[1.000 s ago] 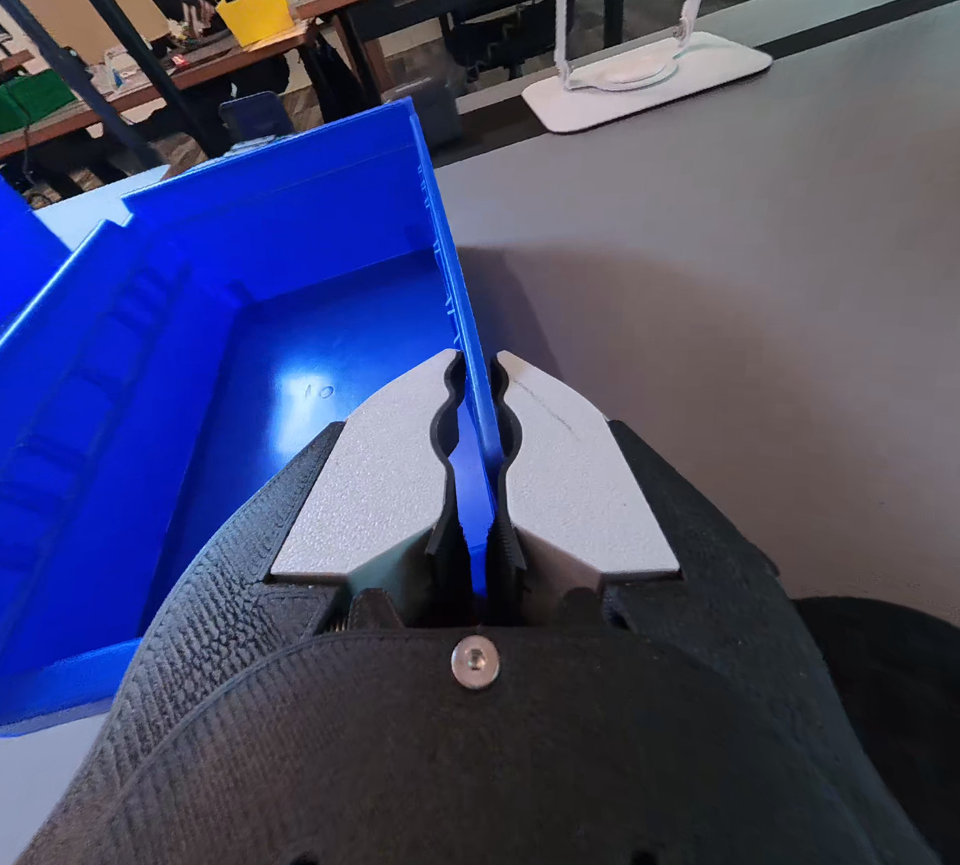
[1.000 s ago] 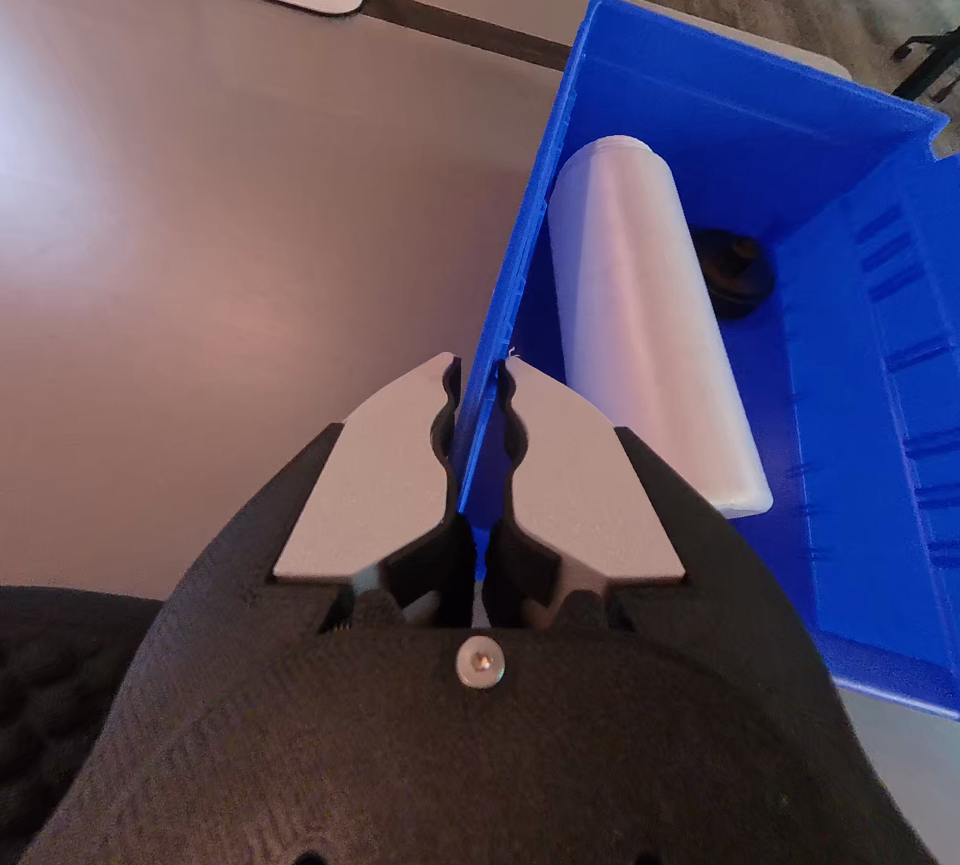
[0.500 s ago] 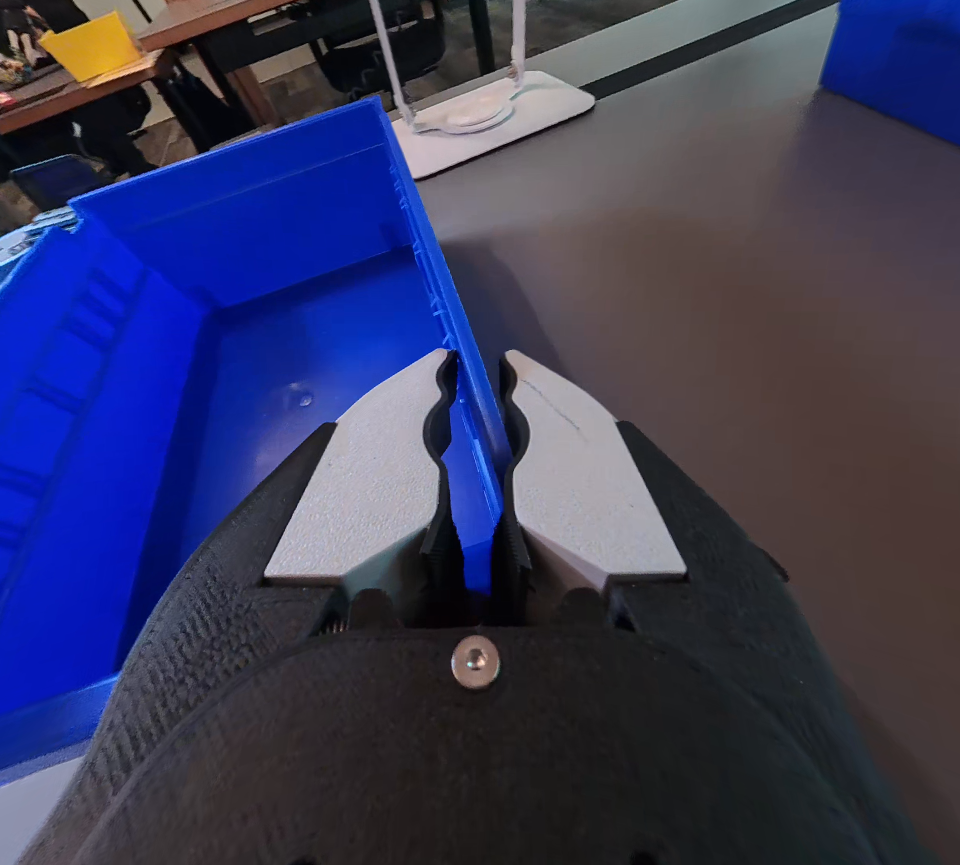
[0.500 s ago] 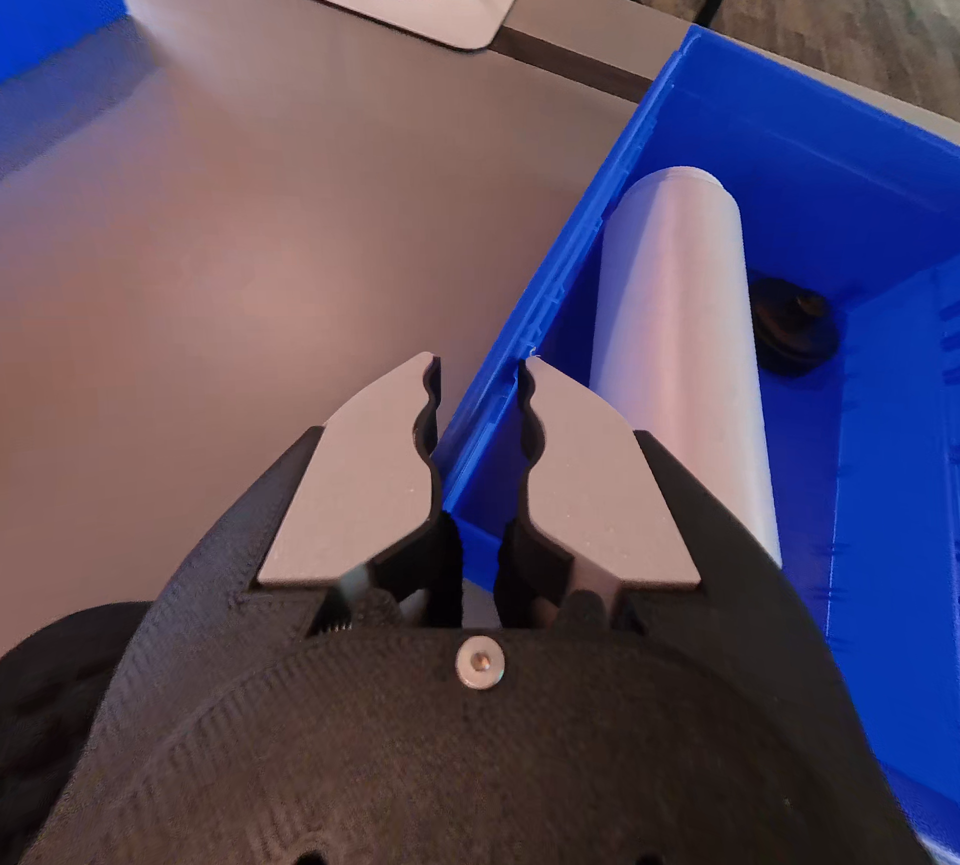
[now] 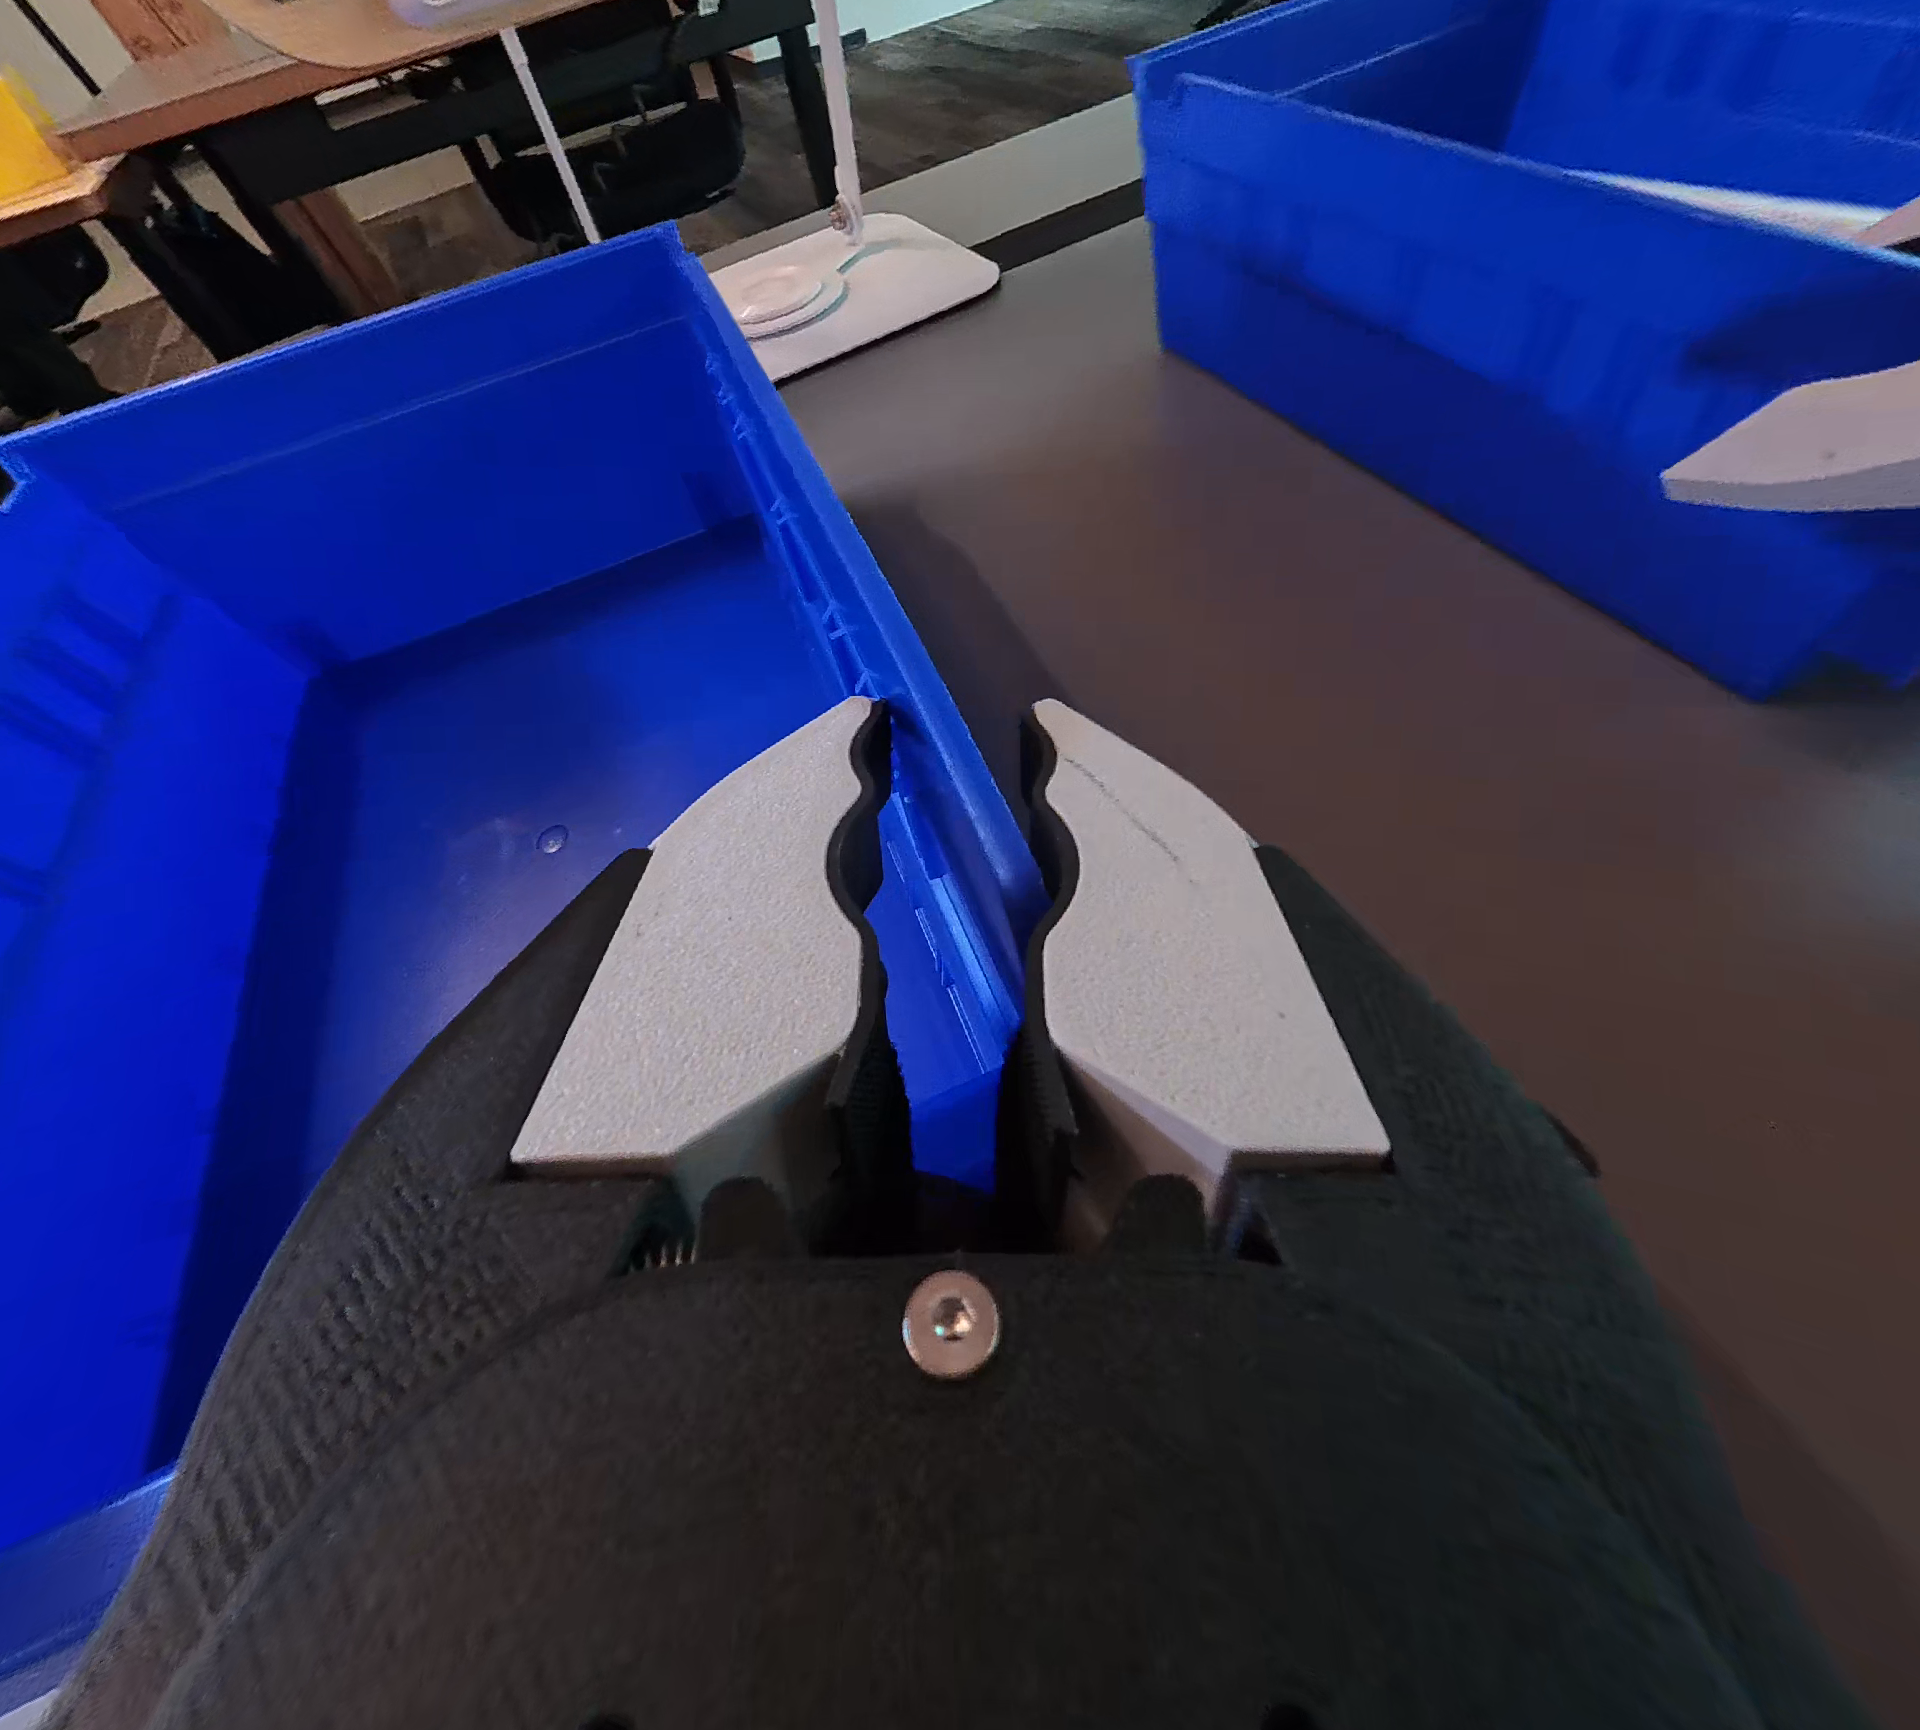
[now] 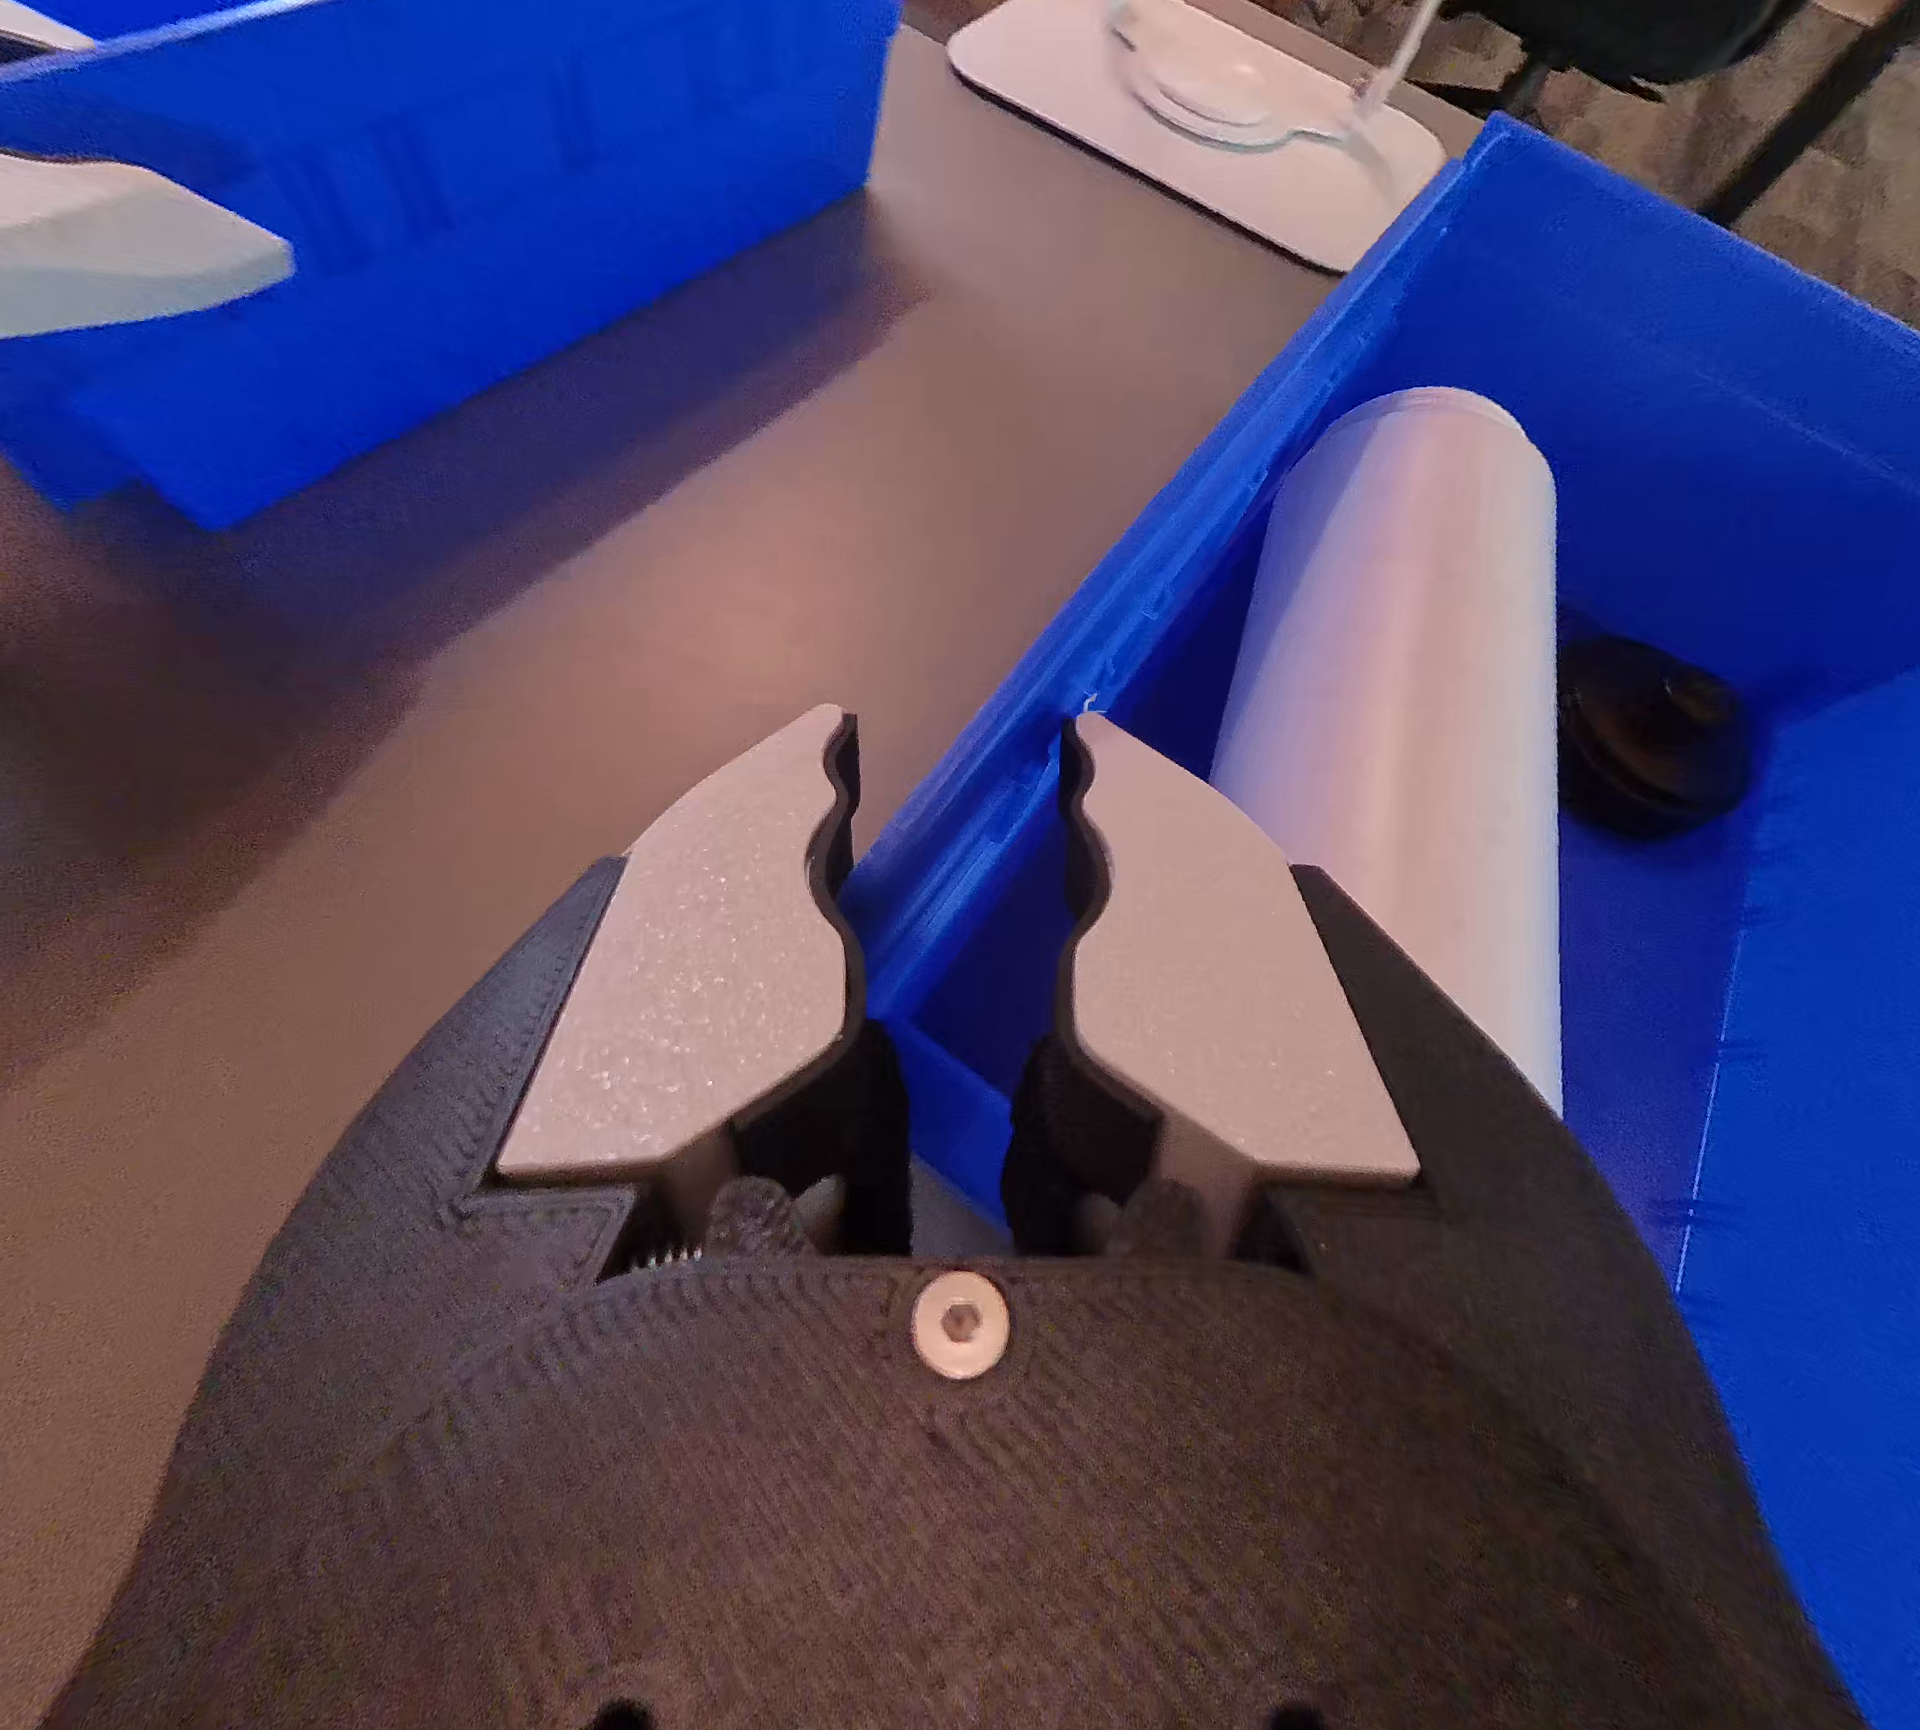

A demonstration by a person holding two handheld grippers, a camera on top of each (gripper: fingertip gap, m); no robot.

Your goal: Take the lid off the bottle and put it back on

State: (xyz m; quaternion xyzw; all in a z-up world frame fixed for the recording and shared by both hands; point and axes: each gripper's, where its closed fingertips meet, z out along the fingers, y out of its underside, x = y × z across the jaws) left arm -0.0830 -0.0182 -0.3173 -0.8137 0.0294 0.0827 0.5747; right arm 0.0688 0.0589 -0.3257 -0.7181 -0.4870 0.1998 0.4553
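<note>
two handheld grippers. left gripper (image 5: pixel 956 724): rounded black body with a ridged printed texture, one silver hex screw (image 5: pixel 951 1333) at centre, two pale grey fingers (image 5: pixel 727 942) with wavy black inner edges. right gripper (image 6: pixel 958 730) looks the same, with its own screw (image 6: pixel 961 1323).

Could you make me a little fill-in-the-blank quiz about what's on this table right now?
1. The white bottle lies on its ____ in a bin.
2. Both bins are coloured ____.
3. The black lid lies ____ the bottle, not on it.
4. The right gripper has one finger on each side of the bin's ____.

Missing words: side; blue; beside; wall
</note>
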